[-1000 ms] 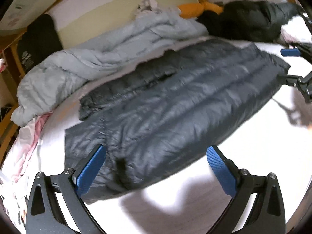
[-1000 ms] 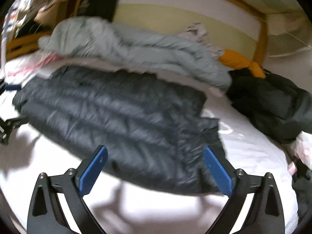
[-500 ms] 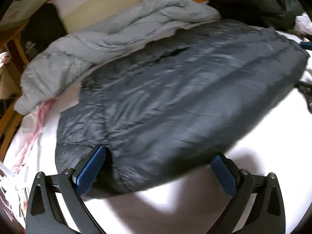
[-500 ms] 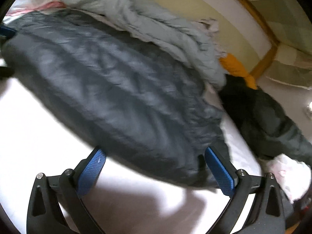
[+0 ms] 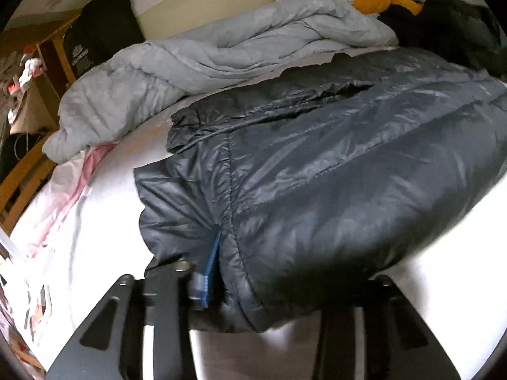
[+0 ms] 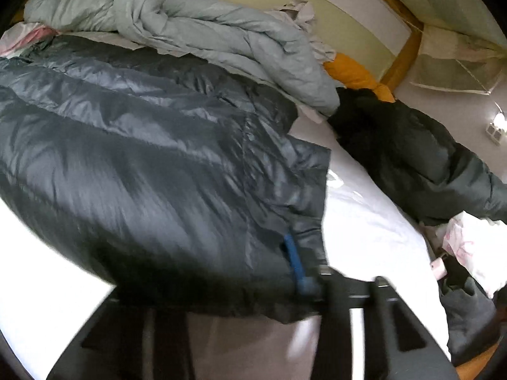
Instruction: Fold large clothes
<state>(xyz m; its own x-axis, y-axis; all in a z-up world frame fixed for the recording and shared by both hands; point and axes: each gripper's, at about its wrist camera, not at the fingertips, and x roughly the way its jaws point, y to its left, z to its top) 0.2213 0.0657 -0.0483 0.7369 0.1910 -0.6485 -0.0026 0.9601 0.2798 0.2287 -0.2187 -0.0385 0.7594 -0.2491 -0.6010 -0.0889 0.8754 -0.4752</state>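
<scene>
A dark blue-grey puffer jacket (image 5: 317, 164) lies spread across the white bed sheet (image 5: 104, 209). My left gripper (image 5: 263, 280) is at the jacket's near hem, its jaws closing with the padded fabric bunched between them. One blue pad (image 5: 210, 267) presses into a fold; the other finger is hidden under the jacket. In the right wrist view the same jacket (image 6: 126, 142) fills the left half. My right gripper (image 6: 234, 274) is closing on the hem near the other corner. Its blue pad (image 6: 296, 262) is sunk in the fabric, the opposite finger covered.
A crumpled pale grey duvet (image 5: 206, 53) lies behind the jacket along the headboard. A black coat (image 6: 412, 158) and an orange cloth (image 6: 351, 72) lie at the far right. Pink-white cloth (image 5: 85, 171) trails at the left edge, by the wooden bed frame (image 5: 22, 183).
Both grippers came down and forward onto the jacket's near hem. Their jaws, wide apart before, have come together on the fabric, which now bulges over them.
</scene>
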